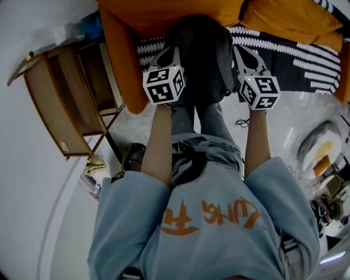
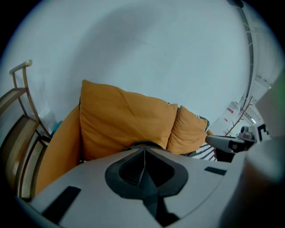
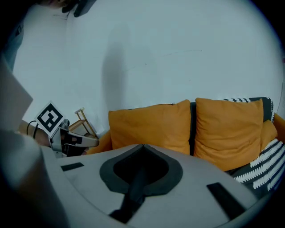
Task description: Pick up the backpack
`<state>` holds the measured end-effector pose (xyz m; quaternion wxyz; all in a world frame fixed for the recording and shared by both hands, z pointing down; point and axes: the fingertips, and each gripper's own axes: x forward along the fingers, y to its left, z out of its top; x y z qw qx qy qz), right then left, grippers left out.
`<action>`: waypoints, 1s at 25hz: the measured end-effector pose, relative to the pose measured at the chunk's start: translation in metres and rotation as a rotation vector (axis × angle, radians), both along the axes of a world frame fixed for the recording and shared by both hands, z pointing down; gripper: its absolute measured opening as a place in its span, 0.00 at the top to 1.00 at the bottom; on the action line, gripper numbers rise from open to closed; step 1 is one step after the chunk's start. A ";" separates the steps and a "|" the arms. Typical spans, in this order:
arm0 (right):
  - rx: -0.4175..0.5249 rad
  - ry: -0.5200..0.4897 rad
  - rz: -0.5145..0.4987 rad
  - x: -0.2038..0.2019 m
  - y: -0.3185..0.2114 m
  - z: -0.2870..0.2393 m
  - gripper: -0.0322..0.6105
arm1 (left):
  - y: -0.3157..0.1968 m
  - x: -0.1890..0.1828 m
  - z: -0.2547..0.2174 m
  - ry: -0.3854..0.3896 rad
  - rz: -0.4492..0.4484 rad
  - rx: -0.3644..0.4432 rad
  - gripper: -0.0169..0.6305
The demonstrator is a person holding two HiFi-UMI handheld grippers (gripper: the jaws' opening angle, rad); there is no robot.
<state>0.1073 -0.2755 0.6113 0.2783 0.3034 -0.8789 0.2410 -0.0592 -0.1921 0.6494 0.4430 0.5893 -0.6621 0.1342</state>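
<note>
The dark grey backpack (image 1: pixel 199 54) stands on the sofa seat against the orange cushions, straight ahead of me in the head view. My left gripper (image 1: pixel 170 50) is at its left side and my right gripper (image 1: pixel 239 49) at its right side, both pointing down toward the sofa. In the left gripper view the left gripper (image 2: pixel 144 148) has its jaws together, with a dark sliver of the backpack (image 2: pixel 139 144) just past the tips. The right gripper (image 3: pixel 142 145) is likewise shut, and I see nothing between its jaws. Whether either touches the backpack is hidden.
An orange sofa with back cushions (image 1: pixel 164 13) carries a black-and-white striped throw (image 1: pixel 295 49). A wooden rattan side shelf (image 1: pixel 60 104) stands to the left. A dark shoe (image 1: pixel 134 156) lies on the floor by my legs. Clutter sits at the right edge (image 1: pixel 328 191).
</note>
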 end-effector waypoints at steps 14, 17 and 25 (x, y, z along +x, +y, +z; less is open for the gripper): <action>-0.089 0.068 -0.065 -0.005 -0.005 0.080 0.95 | -0.012 -0.005 0.078 0.067 0.046 -0.062 0.83; -0.100 0.075 -0.090 -0.007 -0.009 0.092 0.89 | -0.016 -0.007 0.094 0.098 0.067 -0.073 0.69; -0.224 0.076 -0.087 0.000 -0.023 0.135 0.66 | -0.032 -0.013 0.121 0.234 0.043 -0.063 0.61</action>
